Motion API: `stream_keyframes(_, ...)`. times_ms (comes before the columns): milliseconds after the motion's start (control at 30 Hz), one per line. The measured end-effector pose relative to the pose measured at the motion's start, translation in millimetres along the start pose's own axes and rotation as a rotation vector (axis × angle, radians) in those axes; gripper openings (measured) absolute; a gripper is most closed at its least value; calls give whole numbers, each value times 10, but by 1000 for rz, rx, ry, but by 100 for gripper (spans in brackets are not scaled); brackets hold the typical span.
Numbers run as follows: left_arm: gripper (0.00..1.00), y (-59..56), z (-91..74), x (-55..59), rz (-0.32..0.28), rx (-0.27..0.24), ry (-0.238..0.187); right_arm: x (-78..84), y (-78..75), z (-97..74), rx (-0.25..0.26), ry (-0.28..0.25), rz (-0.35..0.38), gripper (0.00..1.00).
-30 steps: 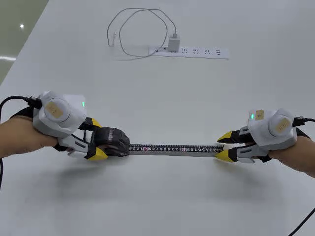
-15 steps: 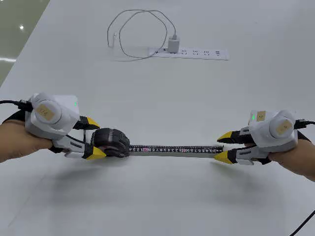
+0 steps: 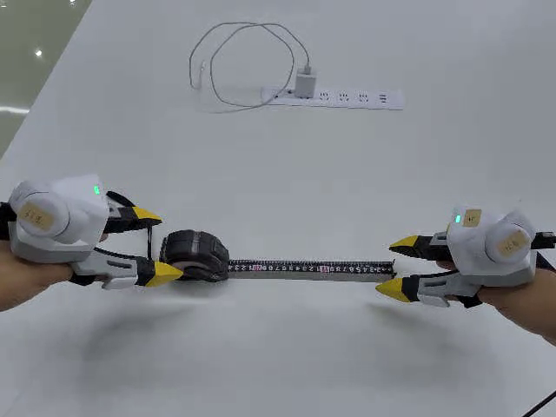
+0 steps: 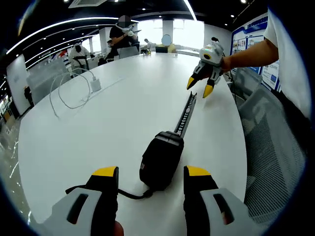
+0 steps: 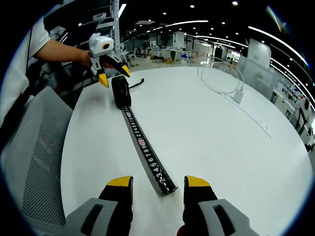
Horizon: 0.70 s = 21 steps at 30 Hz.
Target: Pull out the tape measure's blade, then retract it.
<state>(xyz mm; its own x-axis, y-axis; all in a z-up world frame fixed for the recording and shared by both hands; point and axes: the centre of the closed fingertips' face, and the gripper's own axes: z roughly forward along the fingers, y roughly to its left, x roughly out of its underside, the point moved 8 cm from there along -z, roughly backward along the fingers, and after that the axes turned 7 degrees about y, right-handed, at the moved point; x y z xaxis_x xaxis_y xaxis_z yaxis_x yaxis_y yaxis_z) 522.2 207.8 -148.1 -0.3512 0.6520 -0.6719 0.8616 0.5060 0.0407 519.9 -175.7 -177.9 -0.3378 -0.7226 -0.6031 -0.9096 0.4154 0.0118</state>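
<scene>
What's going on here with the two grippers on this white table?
A person works at the table with a gripper in each hand. The tape measure's black case lies just ahead of the open left gripper, not clamped. The blade lies drawn out flat toward the right gripper, whose jaws stand open on either side of the blade's tip. The blade is out and not yet retracted.
</scene>
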Motion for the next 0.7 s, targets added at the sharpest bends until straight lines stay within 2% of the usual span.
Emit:
stream_keyframes(67,50,-17,-38,-14,-35,0,-24,5,10,-5,11,1,1,40)
stream_keyframes(233,53,-58,-120,0,-56,-41,-54,5,30,-57,39,-18,18,46)
stream_keyframes(700,63,-121,-316,94,-154,-111,-103,38,166,-172,88,-57,74,56)
